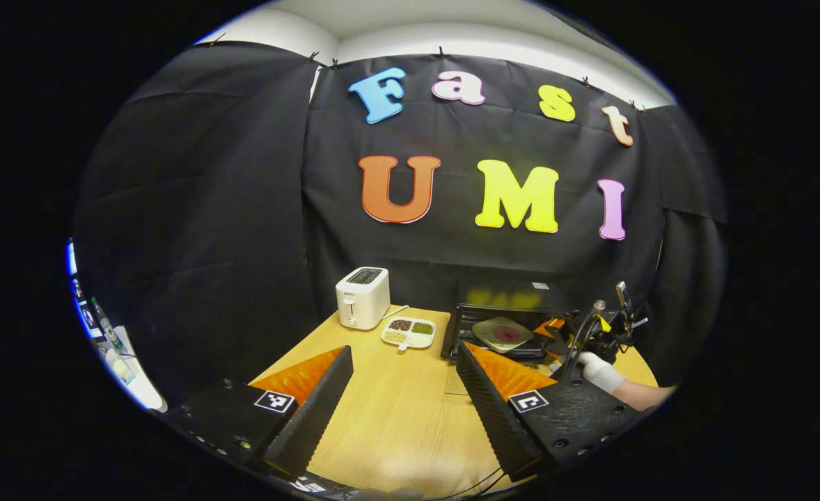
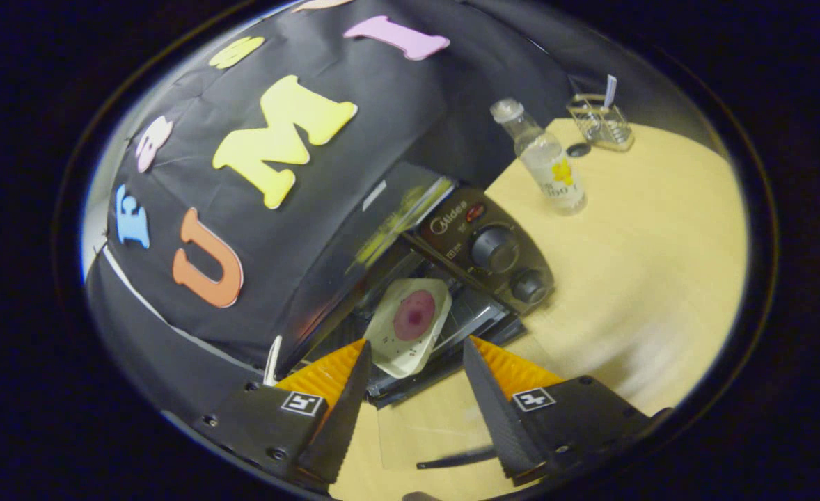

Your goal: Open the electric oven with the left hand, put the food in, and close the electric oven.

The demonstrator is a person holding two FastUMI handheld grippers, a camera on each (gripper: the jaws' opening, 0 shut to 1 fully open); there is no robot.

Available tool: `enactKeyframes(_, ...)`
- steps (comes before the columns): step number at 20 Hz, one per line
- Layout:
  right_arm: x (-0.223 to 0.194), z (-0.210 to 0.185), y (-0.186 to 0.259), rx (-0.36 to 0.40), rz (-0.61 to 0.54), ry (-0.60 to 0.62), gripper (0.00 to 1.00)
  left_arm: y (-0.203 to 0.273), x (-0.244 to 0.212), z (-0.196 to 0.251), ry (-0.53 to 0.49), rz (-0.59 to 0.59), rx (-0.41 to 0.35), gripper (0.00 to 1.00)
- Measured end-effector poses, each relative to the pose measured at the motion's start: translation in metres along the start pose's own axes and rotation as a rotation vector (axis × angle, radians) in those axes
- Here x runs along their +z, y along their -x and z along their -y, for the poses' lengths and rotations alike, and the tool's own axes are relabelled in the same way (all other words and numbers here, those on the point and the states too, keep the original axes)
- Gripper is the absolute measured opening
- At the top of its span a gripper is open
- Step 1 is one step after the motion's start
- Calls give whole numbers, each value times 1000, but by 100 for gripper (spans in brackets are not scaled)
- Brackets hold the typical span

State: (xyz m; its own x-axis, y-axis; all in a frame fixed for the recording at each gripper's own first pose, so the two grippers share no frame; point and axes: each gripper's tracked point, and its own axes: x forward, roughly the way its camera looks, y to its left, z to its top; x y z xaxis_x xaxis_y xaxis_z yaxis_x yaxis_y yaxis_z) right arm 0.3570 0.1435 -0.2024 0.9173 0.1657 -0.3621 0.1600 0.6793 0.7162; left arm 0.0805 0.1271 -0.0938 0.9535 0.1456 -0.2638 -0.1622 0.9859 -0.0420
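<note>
The black electric oven (image 1: 497, 300) stands at the back right of the wooden table, with its door (image 1: 452, 332) let down open. A pale square plate (image 1: 502, 334) carrying a reddish food patch rests in the oven mouth. My left gripper (image 1: 403, 353) hovers open over the table's middle, well short of the oven, holding nothing. In the right gripper view the plate (image 2: 410, 325) lies on the oven's rack beside the knob panel (image 2: 495, 250), with its near edge sticking out. My right gripper (image 2: 417, 344) is open, one finger on each side of that edge, apart from it. A gloved hand (image 1: 601, 372) holds it.
A white toaster (image 1: 363, 298) and a divided dish of grains (image 1: 408, 332) sit left of the oven. A clear bottle (image 2: 541, 156) and a small wire holder (image 2: 601, 122) stand beyond the oven's knob side. The open door's handle (image 2: 452, 458) lies near my right fingers.
</note>
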Motion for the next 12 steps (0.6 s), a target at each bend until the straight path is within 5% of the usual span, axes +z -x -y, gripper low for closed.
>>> enactKeyframes(3,2,2,65,-12,27,134,93,10,-4,-4,-1,26,-45,95)
enactKeyframes(5,7,6,104,-26,56,217,94,17,-10,-3,-11,34,-72,100)
enactKeyframes(12,45,40,226,-109,170,527,100,22,-55,41,-75,35,-177,95)
